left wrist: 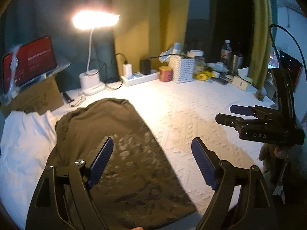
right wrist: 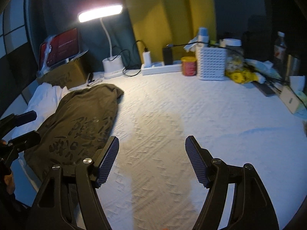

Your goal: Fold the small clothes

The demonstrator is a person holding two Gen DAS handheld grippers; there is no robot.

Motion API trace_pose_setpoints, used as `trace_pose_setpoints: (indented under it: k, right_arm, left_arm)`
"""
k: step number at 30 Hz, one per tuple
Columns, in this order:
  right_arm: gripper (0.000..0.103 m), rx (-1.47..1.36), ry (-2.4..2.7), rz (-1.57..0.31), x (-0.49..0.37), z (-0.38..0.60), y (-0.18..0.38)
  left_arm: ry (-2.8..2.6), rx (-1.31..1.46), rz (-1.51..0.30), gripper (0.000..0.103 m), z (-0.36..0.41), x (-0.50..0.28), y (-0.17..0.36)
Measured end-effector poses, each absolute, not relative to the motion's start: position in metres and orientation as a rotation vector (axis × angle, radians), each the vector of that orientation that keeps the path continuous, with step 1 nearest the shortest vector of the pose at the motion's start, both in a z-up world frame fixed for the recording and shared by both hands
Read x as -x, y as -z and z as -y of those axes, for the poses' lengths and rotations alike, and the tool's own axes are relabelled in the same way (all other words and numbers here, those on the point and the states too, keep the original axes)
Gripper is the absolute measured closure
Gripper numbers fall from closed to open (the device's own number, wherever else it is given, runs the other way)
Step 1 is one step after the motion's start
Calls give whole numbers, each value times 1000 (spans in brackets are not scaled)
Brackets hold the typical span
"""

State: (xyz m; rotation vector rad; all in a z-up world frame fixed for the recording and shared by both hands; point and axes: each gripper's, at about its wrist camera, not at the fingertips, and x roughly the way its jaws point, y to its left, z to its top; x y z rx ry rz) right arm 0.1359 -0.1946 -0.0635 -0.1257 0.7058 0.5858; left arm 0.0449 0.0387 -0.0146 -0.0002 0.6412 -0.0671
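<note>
Mounted on each gripper, looking forward and downward along the fingers, above the bed (left wrist: 191,103). Shared: olive garment (right wrist: 80,118), desk lamp (left wrist: 92,61), far clutter.

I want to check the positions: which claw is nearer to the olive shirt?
Left. The left claw hangs open right over the olive shirt. The right claw is open above bare white bedsheet, beside the shirt.
</note>
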Motion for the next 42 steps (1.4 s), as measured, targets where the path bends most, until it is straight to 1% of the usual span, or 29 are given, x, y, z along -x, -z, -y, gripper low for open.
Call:
trace_pose_setpoints:
  k: [3,5,7,18,26,42]
  right_arm:
    - [28,109,-569,-685,-131,210,55]
    - [28,104,-553,-667,-127,221,48]
    - [28,97,-544,-654,-125,229,43]
    - [28,72,-481,-554,-107,269,4]
    - [28,68,-454,-441,-84,293,-34]
    - [28,93,-429,-256,-34,309,-103]
  left_arm:
    - [70,-8,-610,18,-31,-40,7]
    - [68,-11,-583,12,-26,-37,-1]
    - [64,-14,-564,10,-23,-33,-6]
    - [43,-19,-455,10,-4,-16,-42]
    - [47,-13,-380,10,-1,-4,-72]
    - [21,-54,-211,8,13,21,-119]
